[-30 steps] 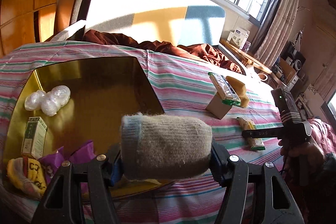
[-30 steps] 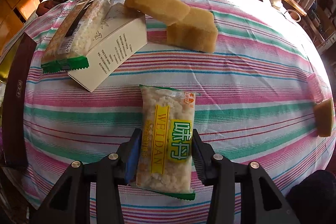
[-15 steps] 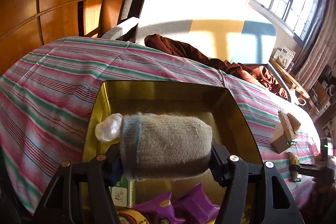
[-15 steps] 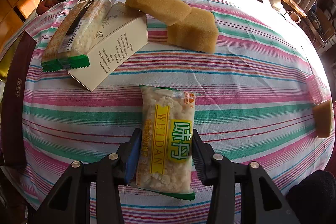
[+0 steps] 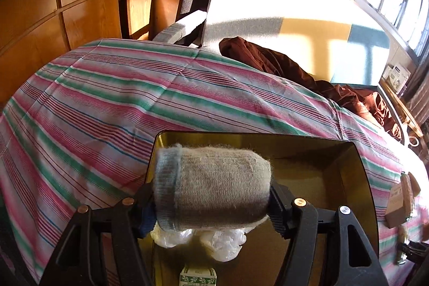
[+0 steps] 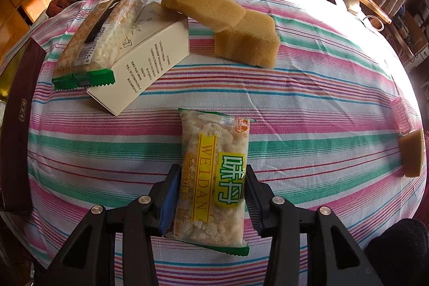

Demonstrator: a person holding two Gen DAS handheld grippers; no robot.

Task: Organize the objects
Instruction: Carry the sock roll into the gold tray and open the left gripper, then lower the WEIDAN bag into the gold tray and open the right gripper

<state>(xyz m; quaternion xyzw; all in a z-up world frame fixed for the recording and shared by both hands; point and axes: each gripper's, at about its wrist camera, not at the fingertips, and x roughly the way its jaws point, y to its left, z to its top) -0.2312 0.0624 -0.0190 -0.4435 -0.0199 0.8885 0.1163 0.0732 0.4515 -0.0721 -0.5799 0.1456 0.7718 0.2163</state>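
the rolled grey sock (image 5: pixel 211 185) sat crosswise between the jaws of the left gripper (image 5: pixel 211 195), pads pressed on its two ends, and it hung over the near-left corner of the gold-lined box (image 5: pixel 356 195). it was gripped end to end, most likely so the roll would not come undone on the way. the jaws stood about half open only because the roll is wide. under the sock, inside the box, lay crumpled clear plastic balls (image 5: pixel 198 239), and nearer than those the top of a small green-and-white carton (image 5: pixel 198 276). the rest of the box floor looked bare, so a drop towards the middle of the box seemed the sensible choice. the release had not happened yet.

to the right of the box, the right gripper (image 6: pixel 211 195) pointed steeply down at the striped cloth (image 6: pixel 308 98) and had a snack packet (image 6: pixel 214 178) between its jaws, narrow opening, pads against the packet's long edges. whether the packet was lifted clear of the cloth cannot be told. it was probably held ready for the box once the sock was down.

farther from the box than the packet lay a white carton (image 6: pixel 150 60) with a second snack packet (image 6: pixel 102 34) resting on top, and two tan sponges (image 6: pixel 230 23) leaning on one another, one touching the carton. another sponge (image 6: pixel 411 152) and a pink object (image 6: pixel 400 114) sat well apart at the cloth's right edge.
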